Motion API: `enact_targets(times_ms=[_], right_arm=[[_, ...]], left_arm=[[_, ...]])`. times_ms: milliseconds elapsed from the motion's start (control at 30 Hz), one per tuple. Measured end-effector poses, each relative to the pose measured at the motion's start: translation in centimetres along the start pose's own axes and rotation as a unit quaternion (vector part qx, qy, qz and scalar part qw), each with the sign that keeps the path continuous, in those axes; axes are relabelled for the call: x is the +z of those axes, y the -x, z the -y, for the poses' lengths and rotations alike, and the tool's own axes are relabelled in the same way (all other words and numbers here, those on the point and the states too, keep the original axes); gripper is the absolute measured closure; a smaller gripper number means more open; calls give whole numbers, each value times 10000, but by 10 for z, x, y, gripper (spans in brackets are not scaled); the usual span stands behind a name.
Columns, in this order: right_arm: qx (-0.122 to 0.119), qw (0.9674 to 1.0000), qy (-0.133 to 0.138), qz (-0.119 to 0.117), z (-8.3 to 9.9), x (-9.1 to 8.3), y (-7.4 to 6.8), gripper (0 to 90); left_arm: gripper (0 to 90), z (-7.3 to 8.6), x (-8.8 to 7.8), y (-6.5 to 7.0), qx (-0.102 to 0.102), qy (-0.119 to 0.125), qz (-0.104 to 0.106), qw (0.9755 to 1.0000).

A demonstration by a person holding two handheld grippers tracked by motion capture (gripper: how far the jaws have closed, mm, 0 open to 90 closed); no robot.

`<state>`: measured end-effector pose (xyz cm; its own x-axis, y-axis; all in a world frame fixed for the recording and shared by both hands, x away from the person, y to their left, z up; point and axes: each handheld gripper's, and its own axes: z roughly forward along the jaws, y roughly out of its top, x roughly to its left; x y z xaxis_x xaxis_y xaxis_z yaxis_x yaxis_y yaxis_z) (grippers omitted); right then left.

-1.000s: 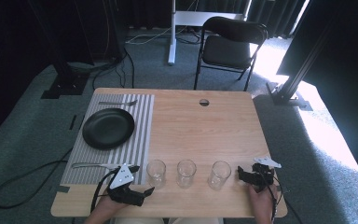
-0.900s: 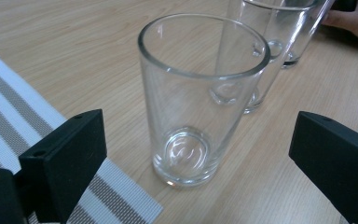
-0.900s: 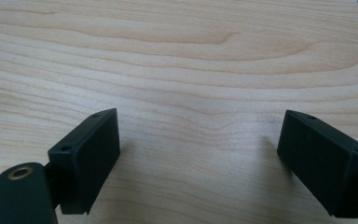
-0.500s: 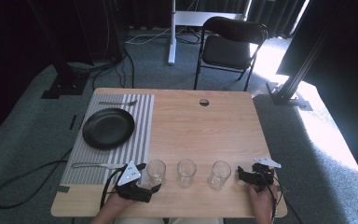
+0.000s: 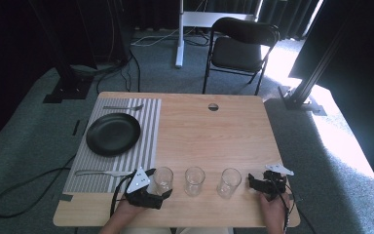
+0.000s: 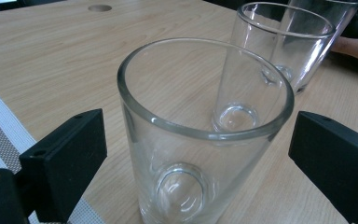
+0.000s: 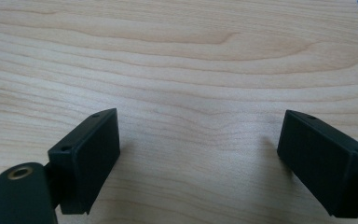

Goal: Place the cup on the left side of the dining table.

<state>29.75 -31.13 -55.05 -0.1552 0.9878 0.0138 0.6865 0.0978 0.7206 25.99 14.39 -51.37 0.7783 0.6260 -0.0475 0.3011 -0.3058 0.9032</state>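
Left jaws: we see them spread wide on either side of the nearest glass (image 6: pixel 205 135), with a clear gap between each pad and the glass wall; nothing is gripped.
Left gripper (image 5: pixel 161 193): we find it at the near edge of the table (image 5: pixel 209 141), low and roughly level, in the person's left hand (image 5: pixel 126 210).
Nearest glass: we see it upright and empty, first in a row of three, just beside the striped mat (image 5: pixel 146 146).
Other glasses: we note the middle glass (image 5: pixel 194 181) and the far glass (image 5: pixel 229 183), both upright, set apart along the near edge.
Right jaws: we see them wide apart over bare wood, holding nothing.
Right gripper (image 5: pixel 252 182): we place it just beside the far glass, apart from it, in the right hand (image 5: pixel 272 209).
Mat setting: we see a black plate (image 5: pixel 113 134), a fork (image 5: pixel 123 107) beyond it and a knife (image 5: pixel 100 172) on the near side.
Background: we see a black chair (image 5: pixel 238 46) on the floor beyond the table.
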Motion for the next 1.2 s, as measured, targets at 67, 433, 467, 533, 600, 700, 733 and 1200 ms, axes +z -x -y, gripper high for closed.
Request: enact_targets(times_ms=[67,433,467,533,600,700,733,1200], right_arm=[[0,10000,0,0,0,0,0,123],[0,10000,0,-1,0,0,0,123],[4,10000,-2,-1,0,0,0,123],[0,10000,1,0,0,0,0,123],[0,10000,0,-1,0,0,0,123],[5,10000,-3,0,0,0,0,123],[0,10000,0,-1,0,0,0,123],[0,10000,0,-1,0,0,0,123]], left_arm=[[46,0,1,1,-20,84,21,10000],[46,1,8,4,-121,311,-98,9994],[46,1,8,4,-133,317,-100,9994],[46,0,9,5,-118,364,-151,9992],[46,1,11,6,-67,382,-243,9990],[46,2,12,6,-47,453,-355,9983],[46,2,12,6,-101,484,-310,9983],[184,5,15,4,-76,637,-443,9970]])
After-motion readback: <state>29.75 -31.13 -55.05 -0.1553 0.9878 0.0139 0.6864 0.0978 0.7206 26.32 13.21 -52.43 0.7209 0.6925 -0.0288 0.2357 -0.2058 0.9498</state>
